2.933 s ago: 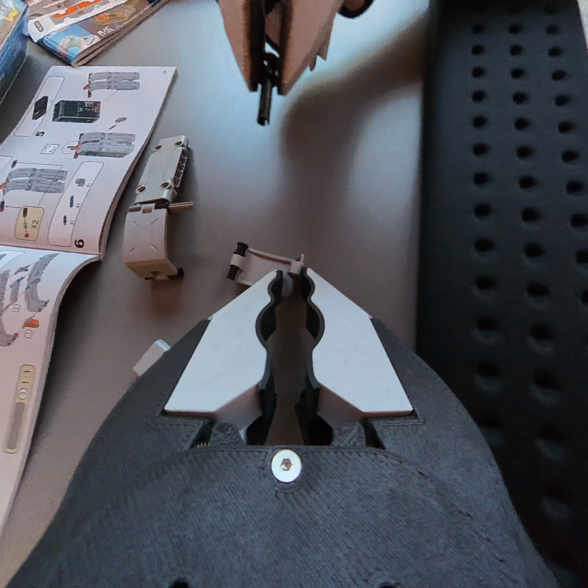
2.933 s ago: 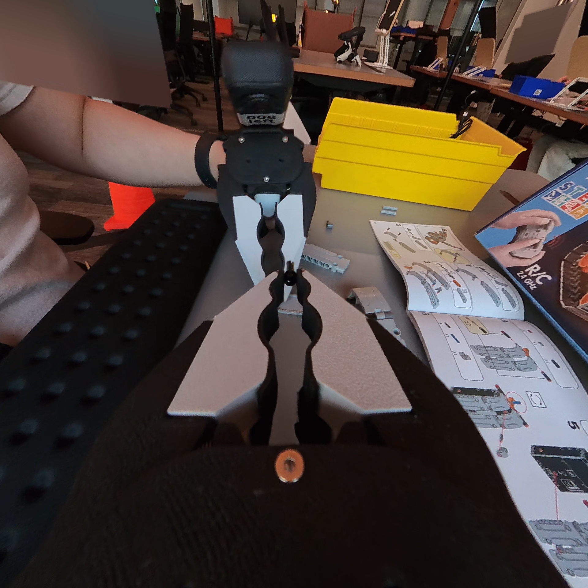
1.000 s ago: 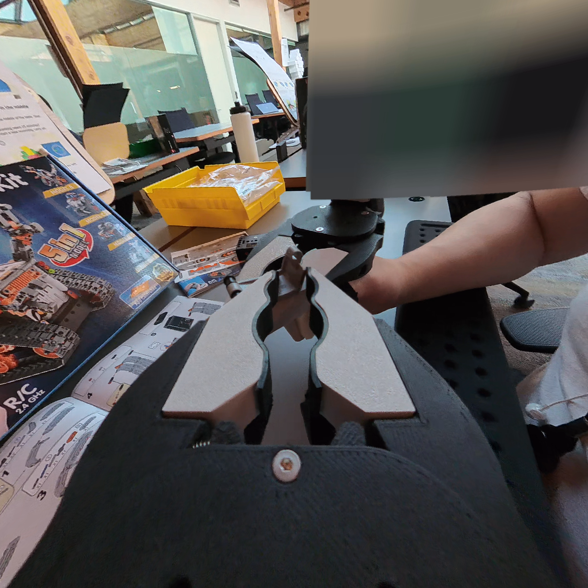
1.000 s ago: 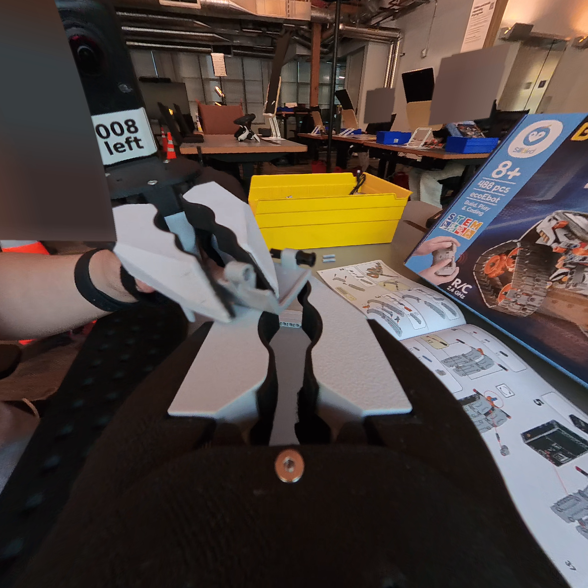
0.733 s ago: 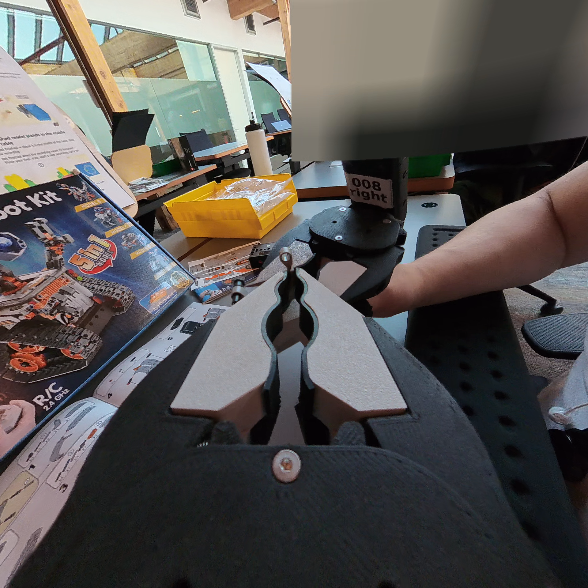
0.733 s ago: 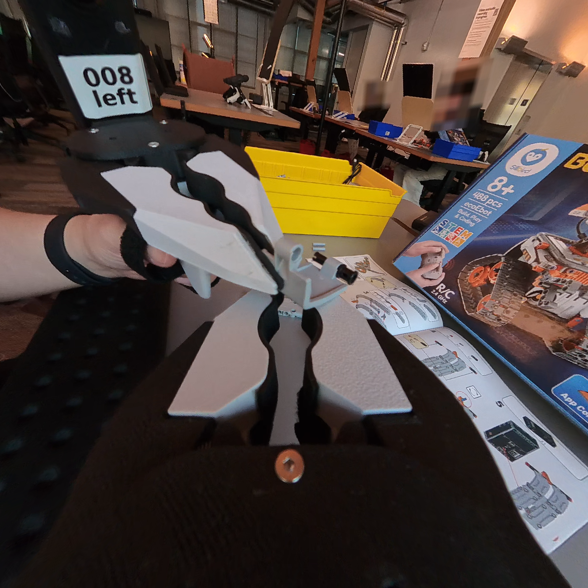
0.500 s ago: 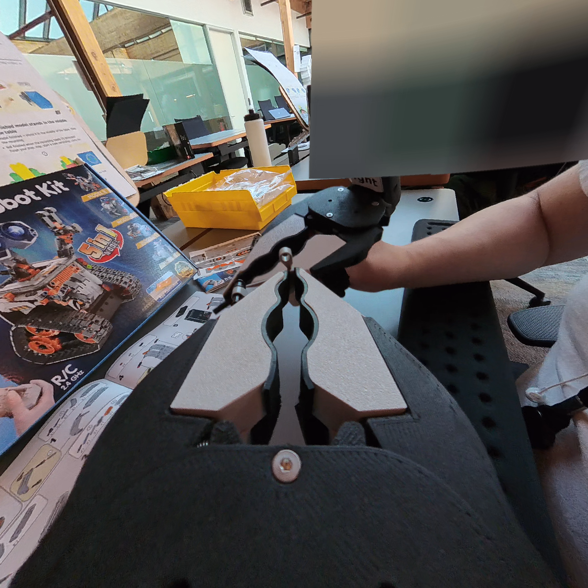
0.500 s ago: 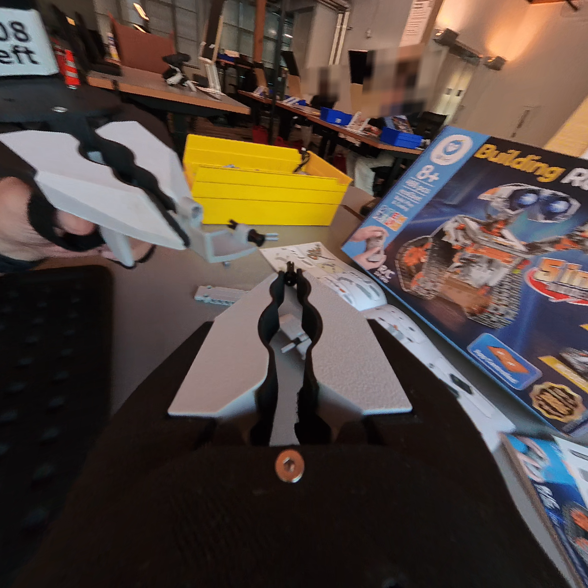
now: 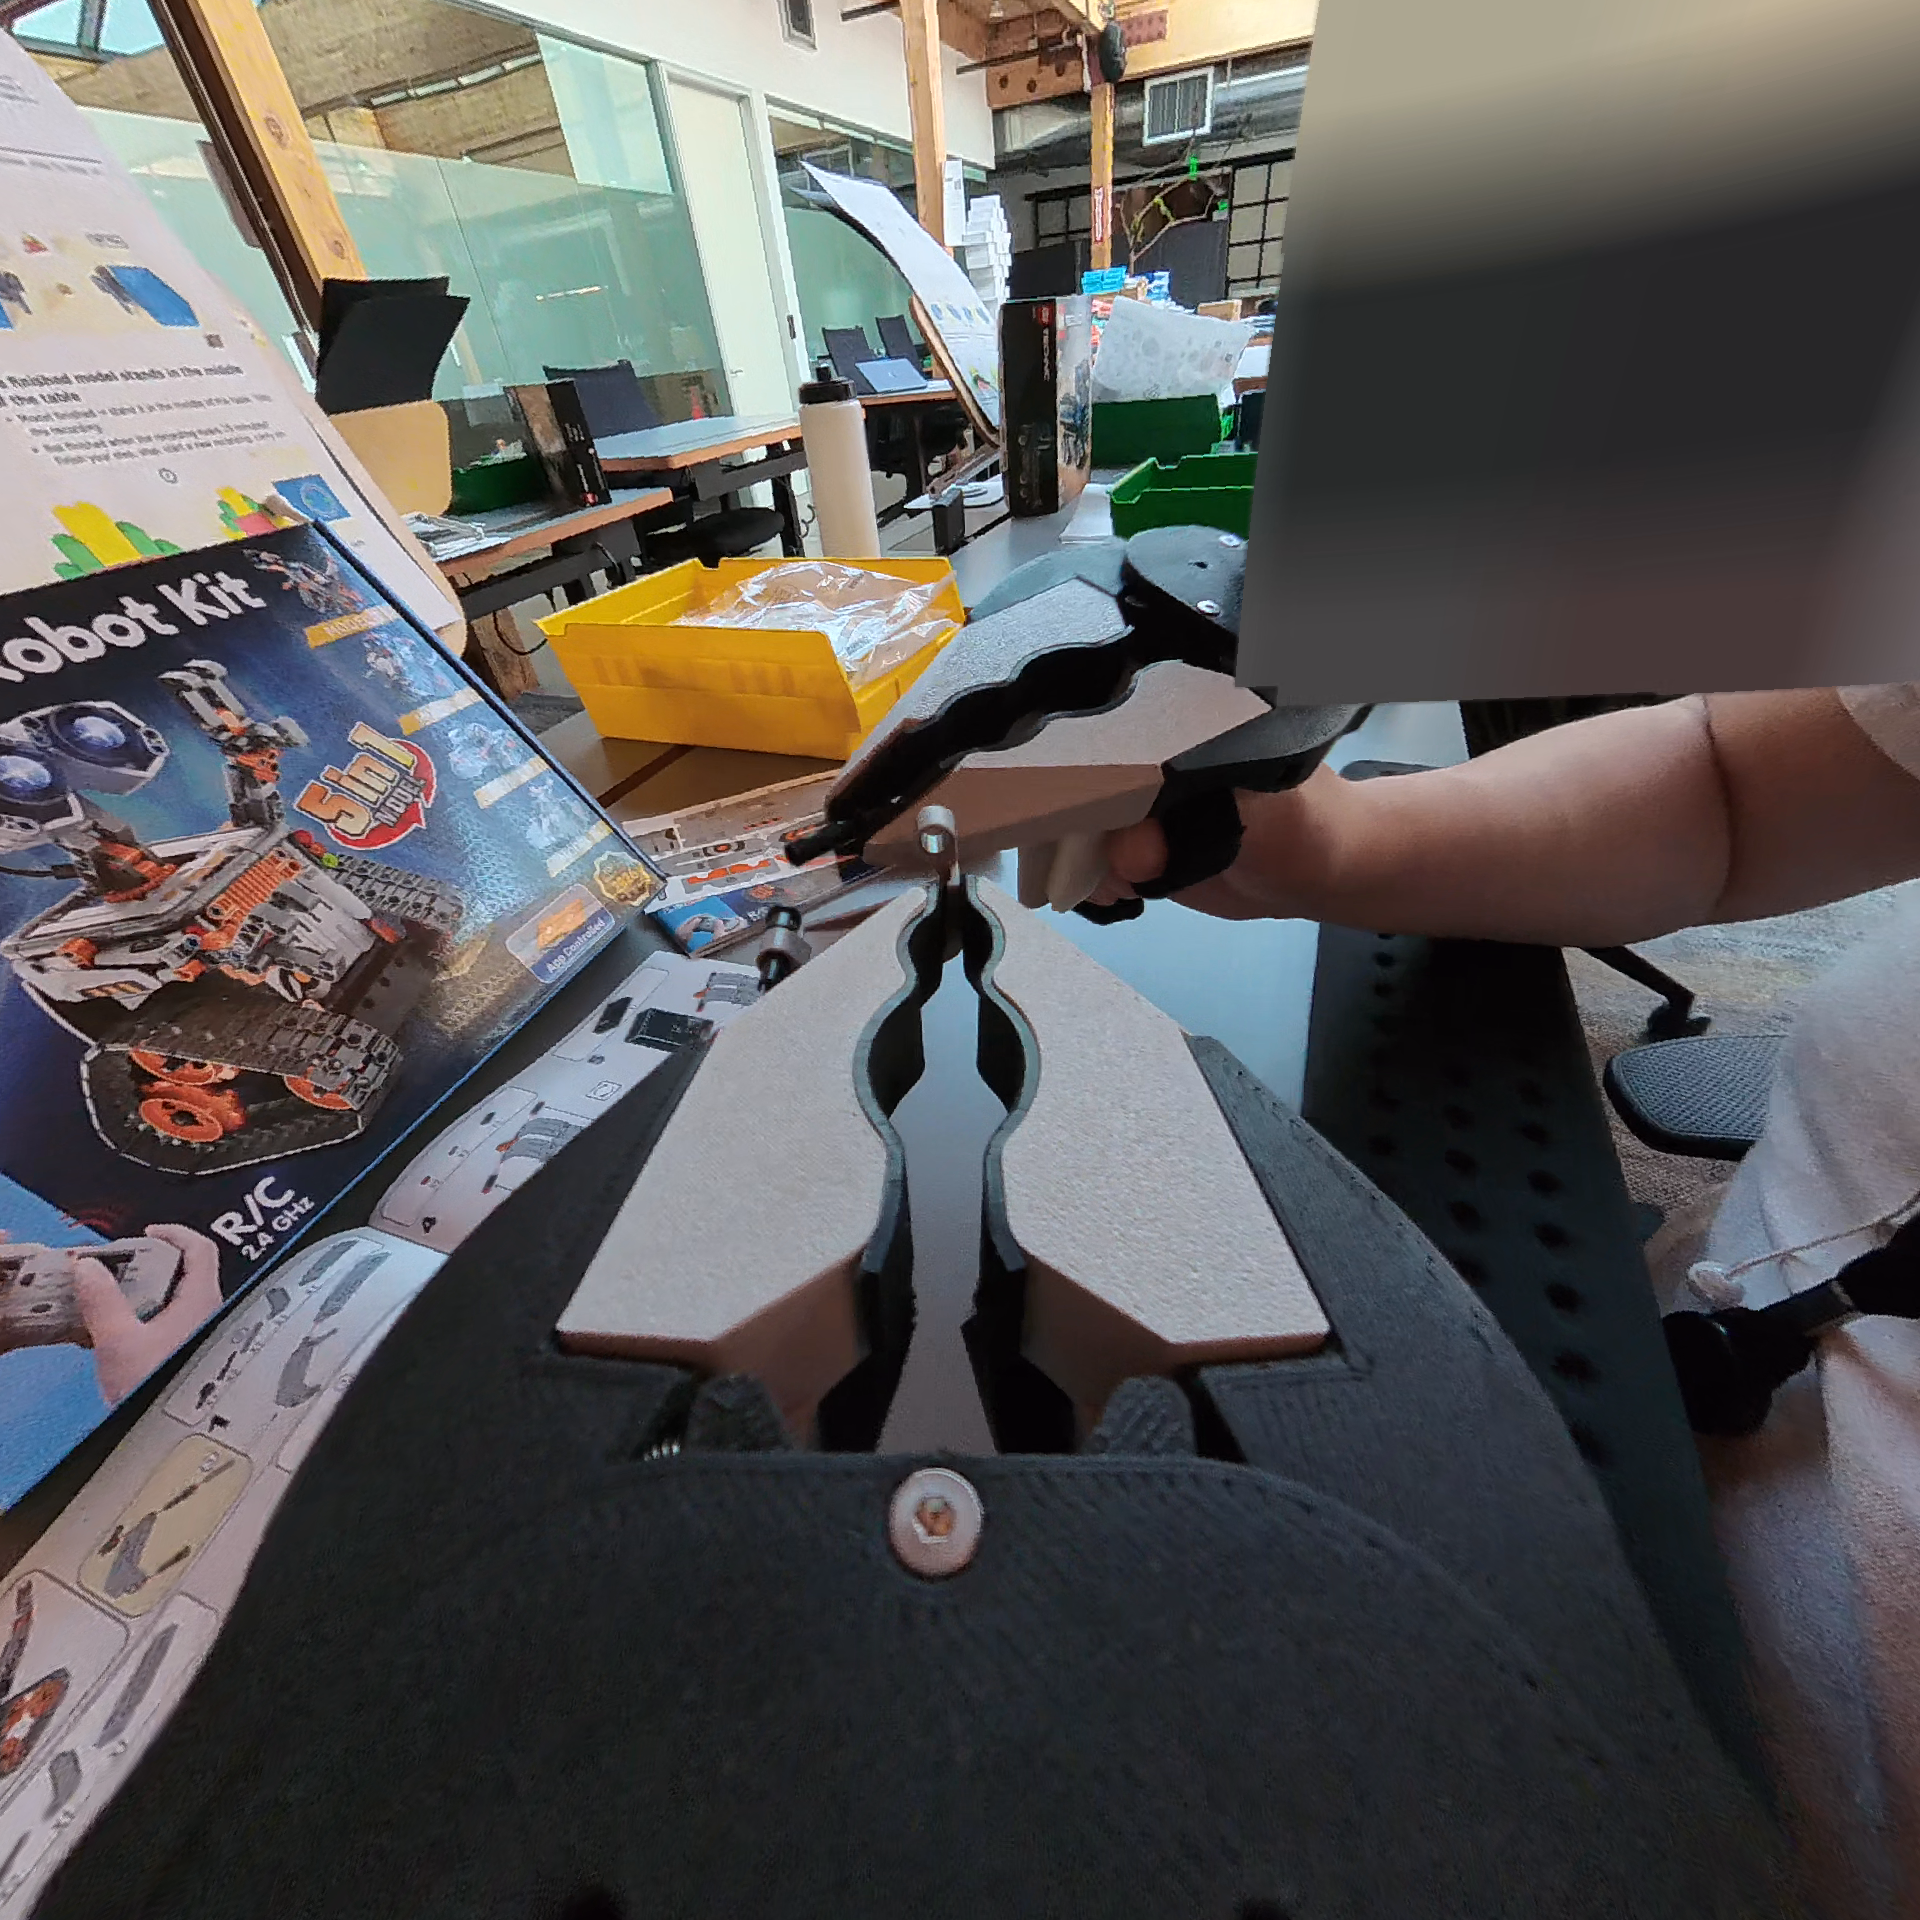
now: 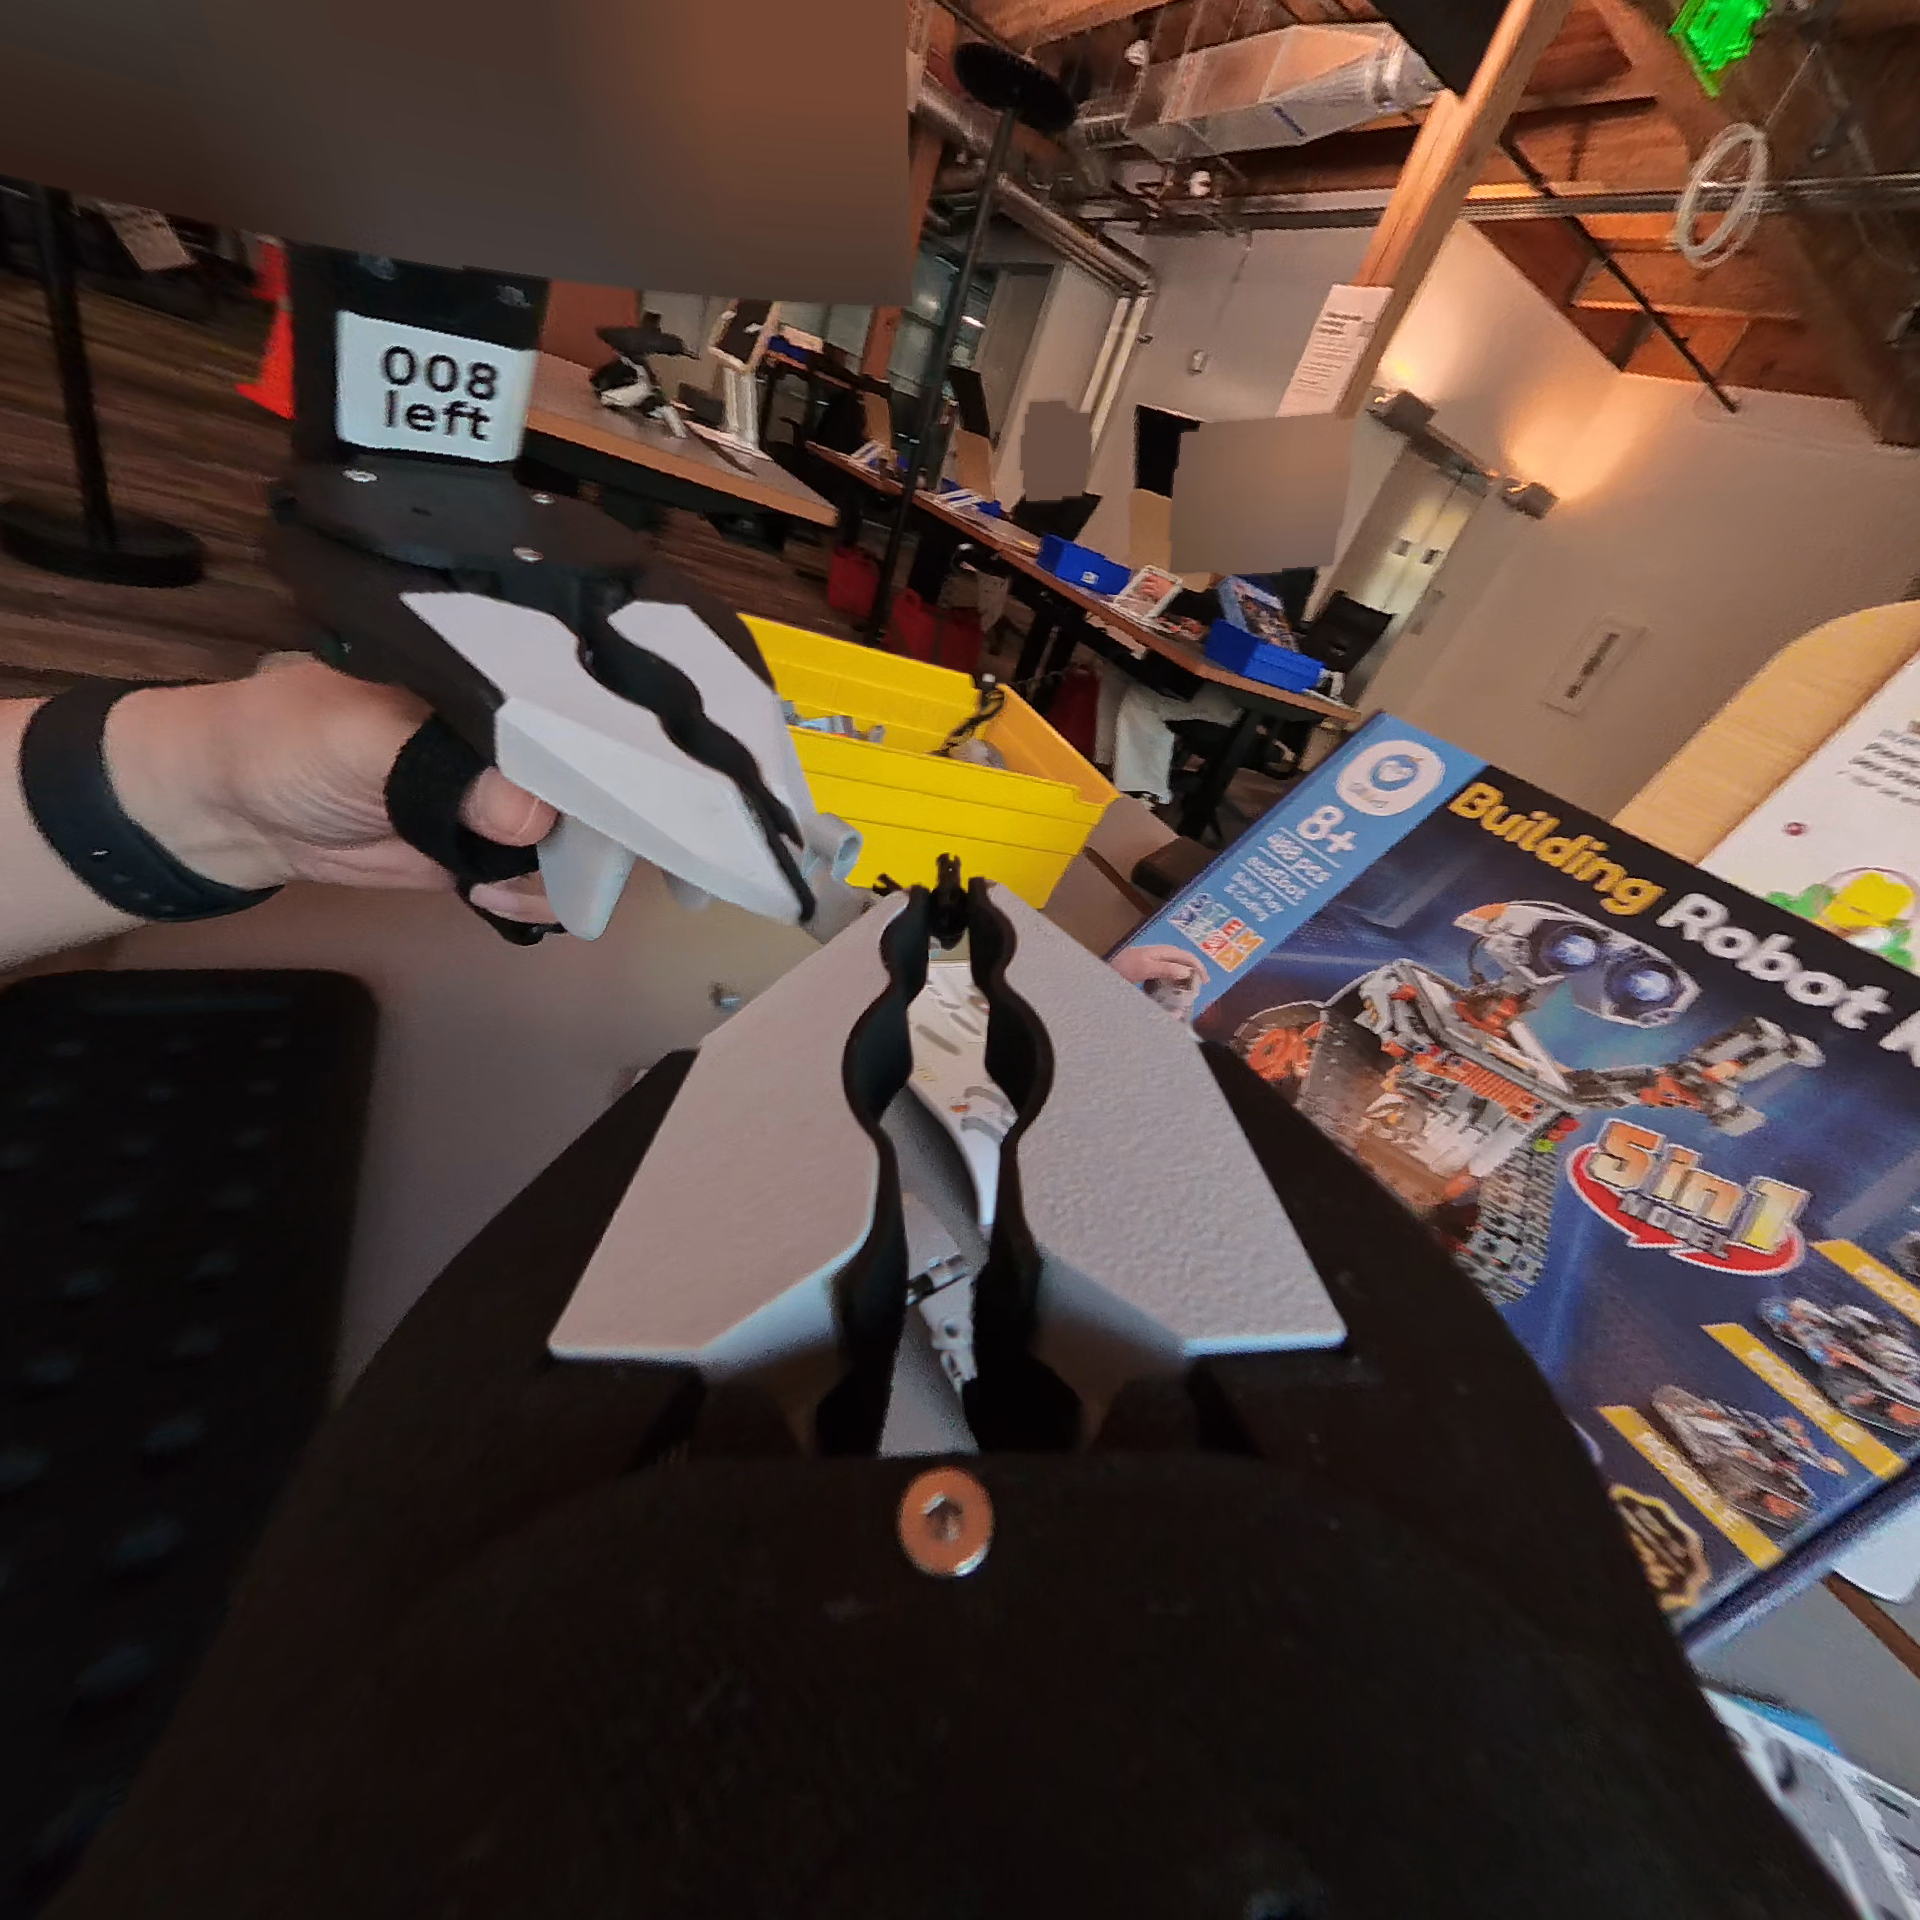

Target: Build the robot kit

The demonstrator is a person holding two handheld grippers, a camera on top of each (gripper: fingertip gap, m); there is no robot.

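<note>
My left gripper (image 9: pixel 943 899) is shut on a small grey building piece (image 9: pixel 937 834) whose tube end sticks up above the fingertips; a black pin end (image 9: pixel 779 940) juts out to the left below. My right gripper (image 10: pixel 945 896) is shut on a short black pin (image 10: pixel 948 875). Both are held in the air above the table. In the left wrist view the right gripper (image 9: pixel 847 821) points left, its pin (image 9: pixel 808 852) just left of the grey piece. In the right wrist view the left gripper (image 10: pixel 800 883) holds the grey piece (image 10: pixel 836 852) just left of my fingertips.
A blue robot kit box (image 9: pixel 260 831) (image 10: pixel 1558 1039) stands beside an open instruction booklet (image 9: pixel 520 1132). A yellow bin (image 9: pixel 727 675) (image 10: pixel 935 790) sits farther back. A black perforated mat (image 9: pixel 1455 1091) (image 10: pixel 156 1195) lies along the table's side. A person's hands hold both grippers.
Both grippers rose from the table with their parts. In the last half second the right gripper's pin and the left gripper's grey piece have come close together, tip to tip.
</note>
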